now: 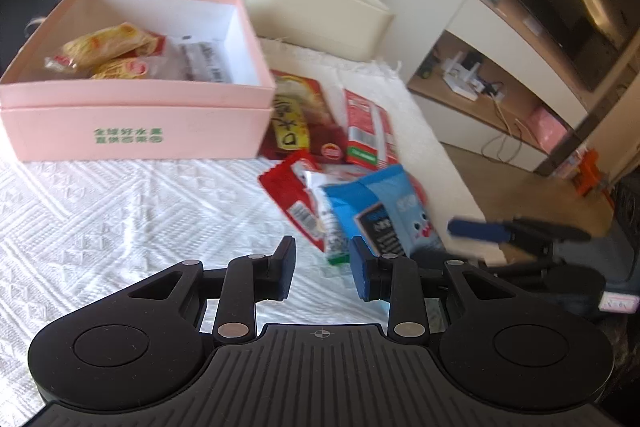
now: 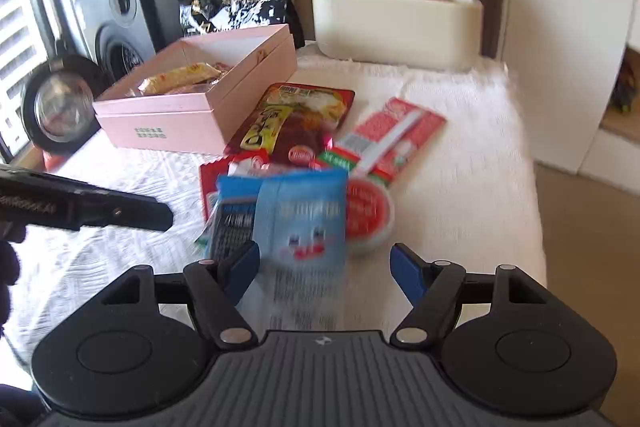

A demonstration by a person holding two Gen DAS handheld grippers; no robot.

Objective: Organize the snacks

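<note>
Here the right gripper (image 2: 325,267) hangs spread around the blurred blue plastic snack packet (image 2: 304,223); the left gripper (image 1: 322,269), also spread, sits just beside that packet.

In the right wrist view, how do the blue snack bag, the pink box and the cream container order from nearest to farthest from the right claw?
From the right claw:
1. Blue snack bag, directly in front, between the open fingers.
2. Pink box, farther back on the left, with snacks inside.
3. Cream container, at the far edge, back right.
</note>
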